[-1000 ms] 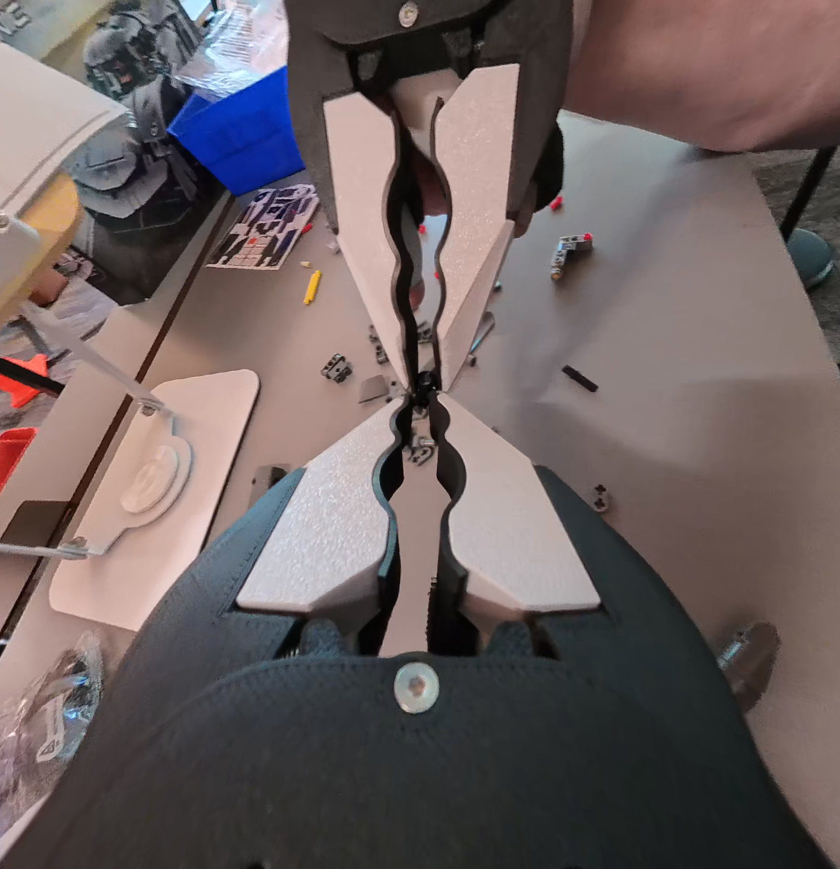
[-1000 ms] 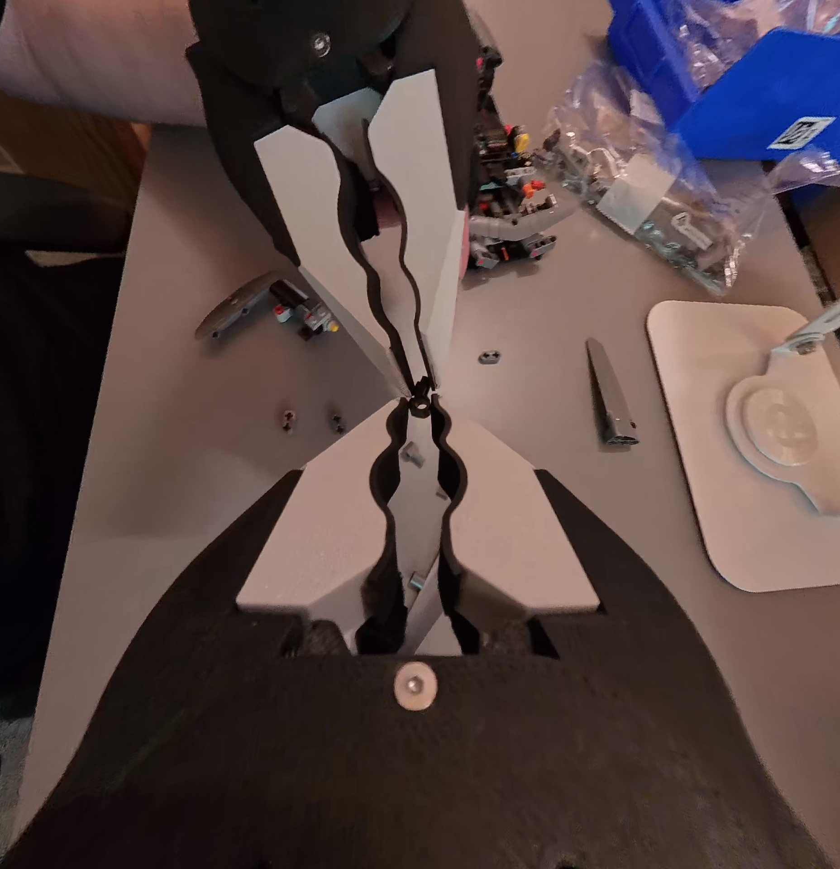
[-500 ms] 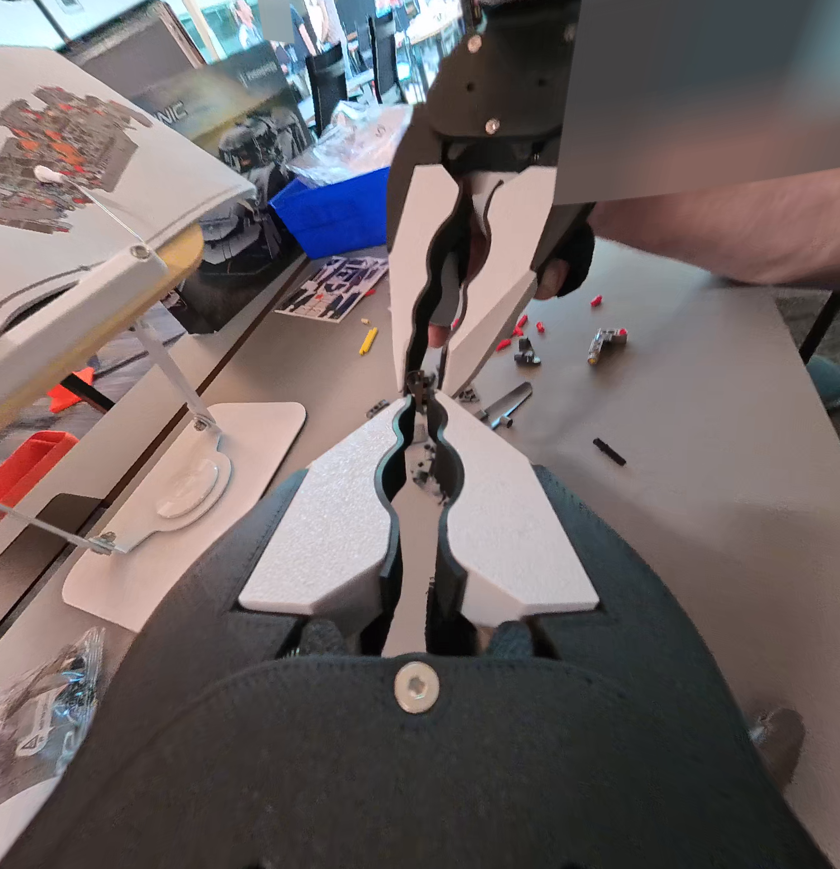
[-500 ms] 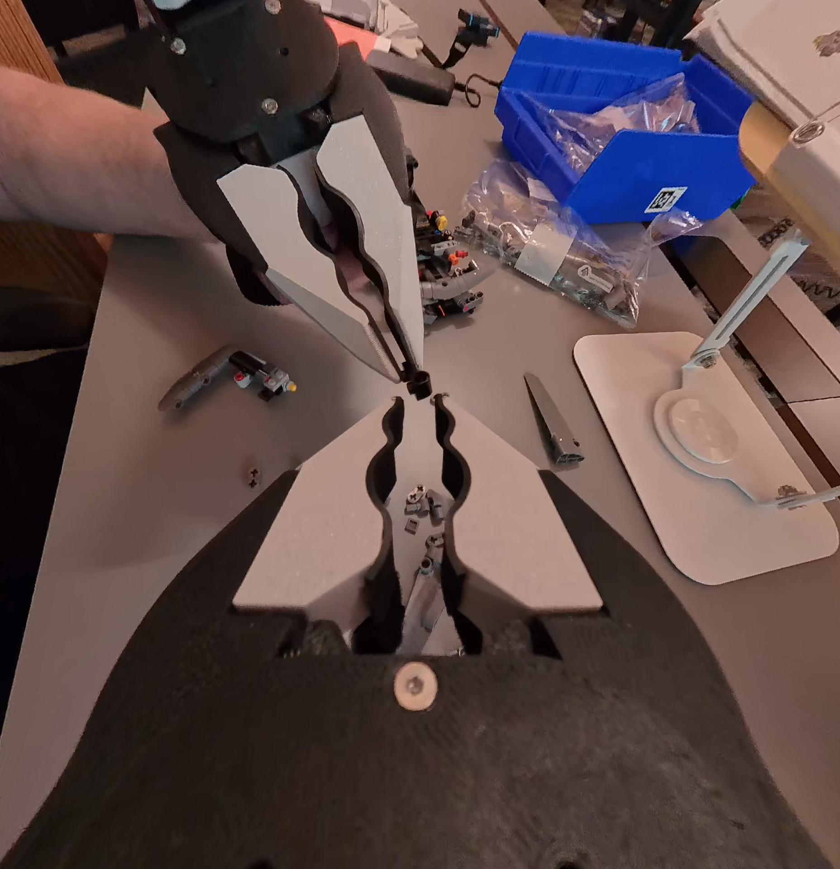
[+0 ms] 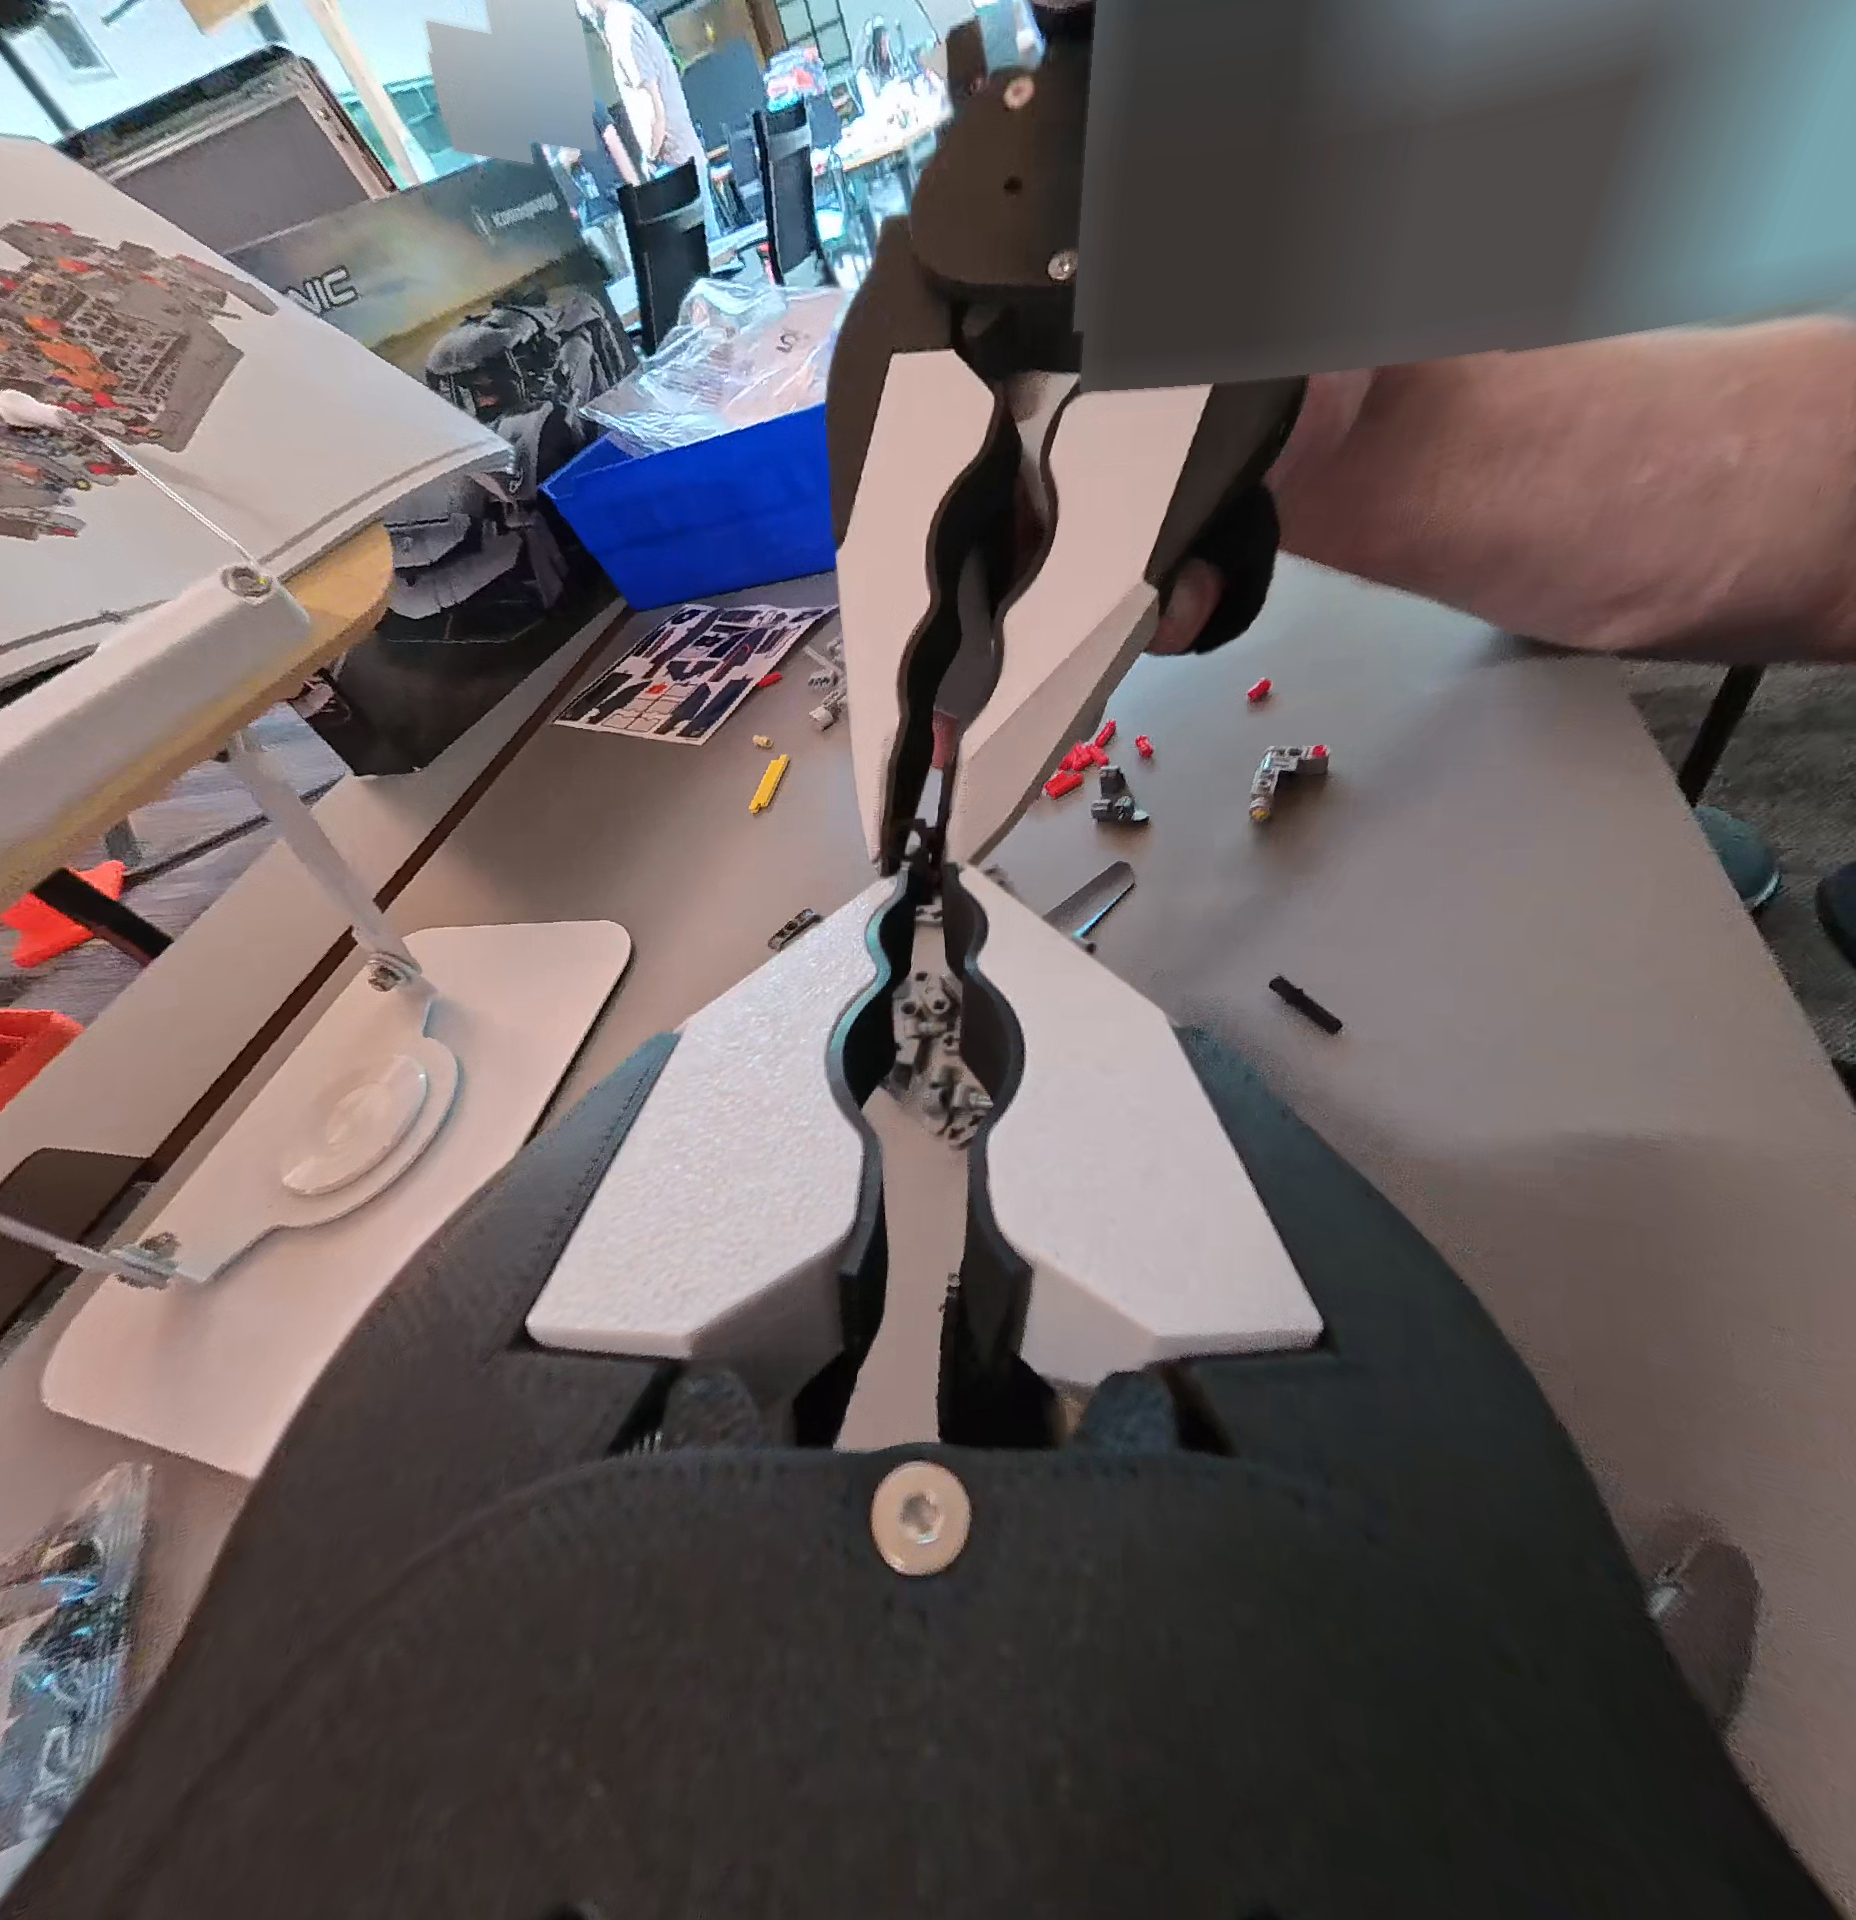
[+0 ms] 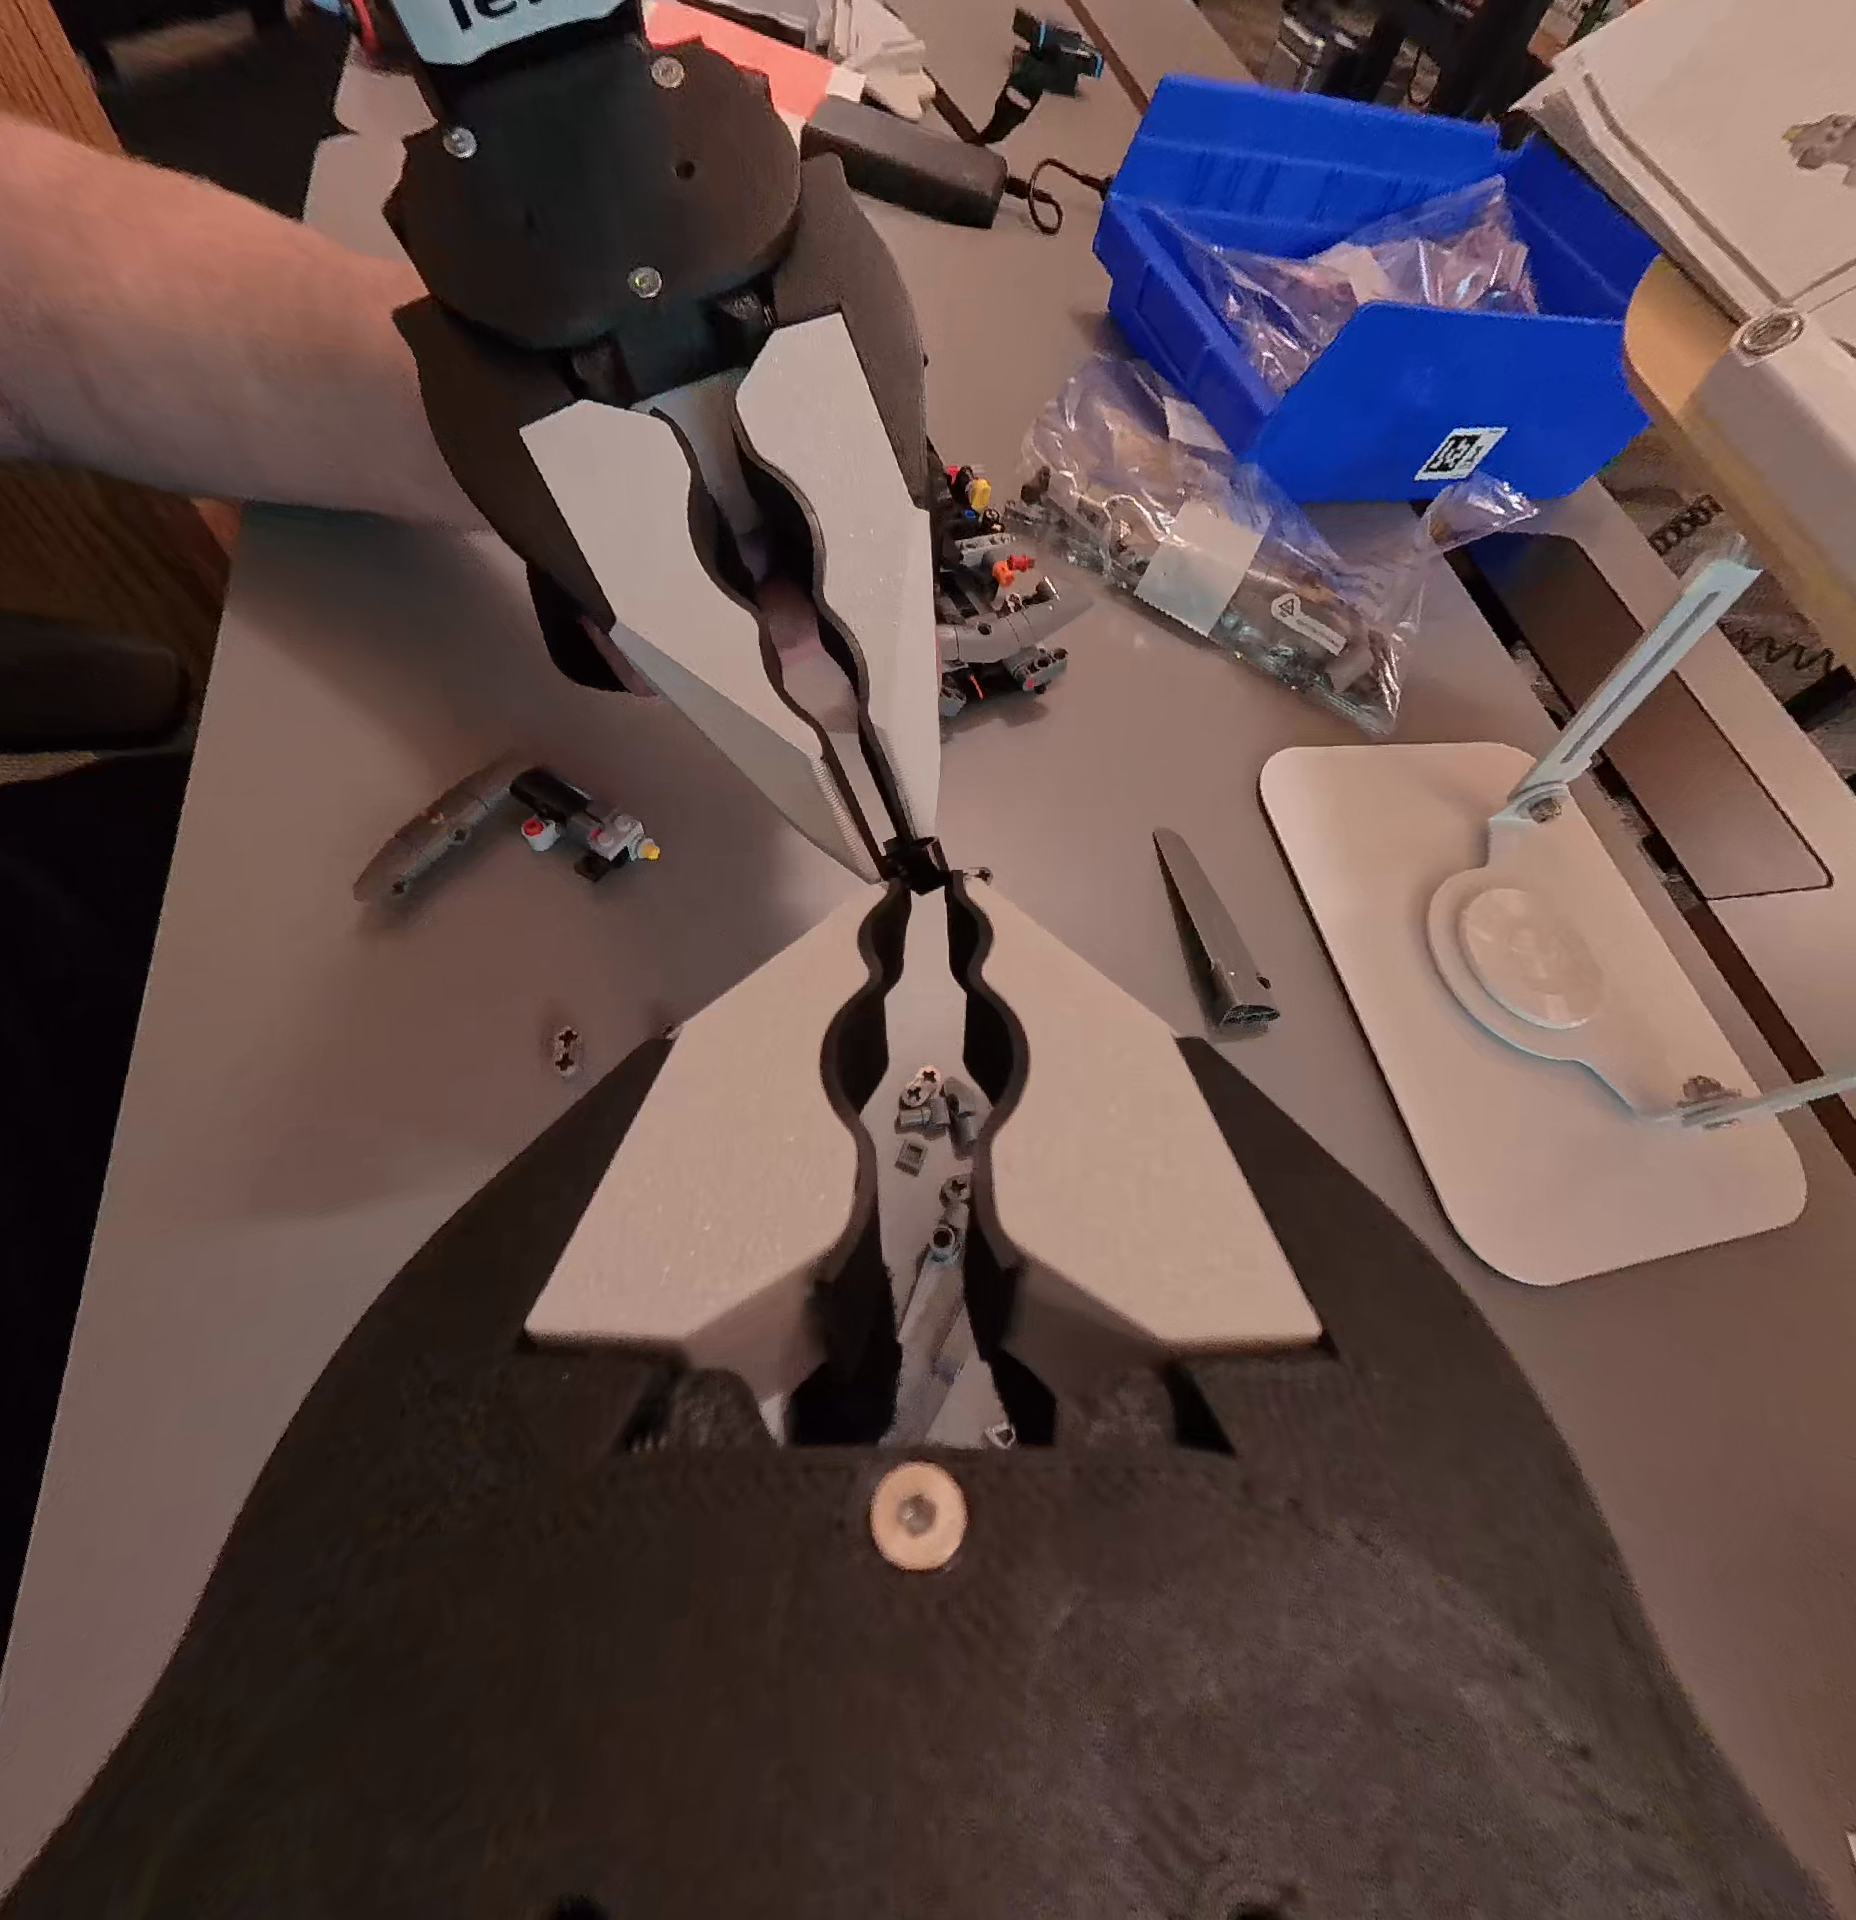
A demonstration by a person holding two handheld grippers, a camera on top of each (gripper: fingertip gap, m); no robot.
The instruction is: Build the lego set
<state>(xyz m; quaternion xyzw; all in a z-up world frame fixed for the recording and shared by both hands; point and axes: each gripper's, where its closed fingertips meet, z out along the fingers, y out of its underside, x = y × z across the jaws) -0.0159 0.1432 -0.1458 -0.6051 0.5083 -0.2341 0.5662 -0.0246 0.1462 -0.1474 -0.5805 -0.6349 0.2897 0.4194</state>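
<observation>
left claw: I read it as clamped on a small black piece, held in the air above the bench.
right claw: tips nearly together, pinching the same black piece from the opposite side; contact looks real but blur limits certainty.
piece location: between both claw tips, tip to tip, off the bench.
nearby: grey loose parts lie below on the bench, dark blade part to the right, blue bin further back.
step: two-handed hold of one part.

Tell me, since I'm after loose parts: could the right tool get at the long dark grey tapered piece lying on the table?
Probably yes: the long dark grey tapered piece lies uncovered beside the right tool, though a small black piece sits at its tips.
</observation>
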